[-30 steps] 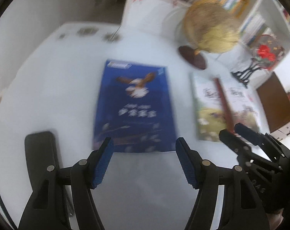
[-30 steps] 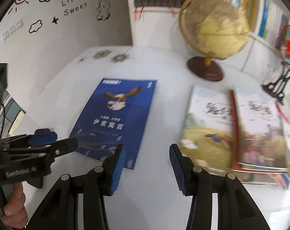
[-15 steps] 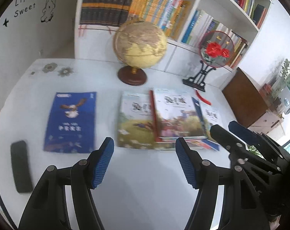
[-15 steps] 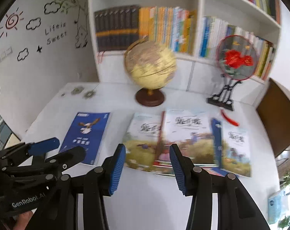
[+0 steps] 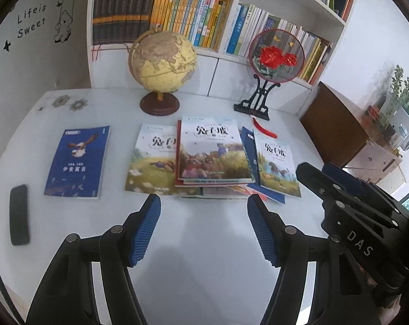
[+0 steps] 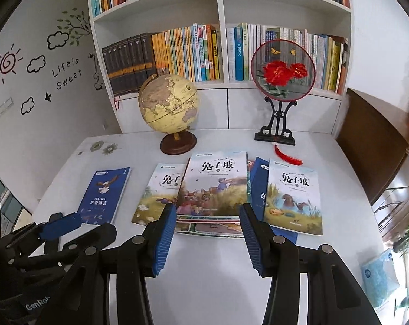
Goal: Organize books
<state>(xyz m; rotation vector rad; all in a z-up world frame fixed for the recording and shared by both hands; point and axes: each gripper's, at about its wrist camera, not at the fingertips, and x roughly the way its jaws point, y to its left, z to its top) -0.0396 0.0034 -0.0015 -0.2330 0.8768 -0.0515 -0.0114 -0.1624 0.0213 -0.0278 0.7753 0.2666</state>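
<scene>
Hovering above the near edge of the white table (image 5: 204,243), both grippers hung in the air with nothing between their fingers. The left gripper (image 5: 203,211) had its blue-padded jaws spread wide apart, and the right gripper (image 6: 207,226) was released the same way, its pads parted over the front of the book pile. The two tools sat side by side, the left one showing in the lower left of the right wrist view.

On the table, a blue book (image 5: 77,162) with a bird on its cover lay flat by itself toward the left, well apart from the others. To its right was a loose, overlapping heap of picture books: one with a grassy cover (image 5: 153,162) lay lowest on the left, a larger picture book (image 6: 216,184) rested on top in the middle, and a third picture book (image 6: 293,197) lay at the right, partly over a dark blue book (image 6: 258,187). More covers peeked out under the pile's front edge, too hidden to tell apart.

Behind the books stood a yellowed globe (image 6: 168,107) on a brown base and a round fan with red flowers (image 6: 282,71) on a black stand, a red tassel (image 6: 287,157) trailing beside it. A black phone (image 5: 19,214) lay near the table's left edge. A white bookshelf (image 6: 220,8) packed with upright books filled the wall behind.
</scene>
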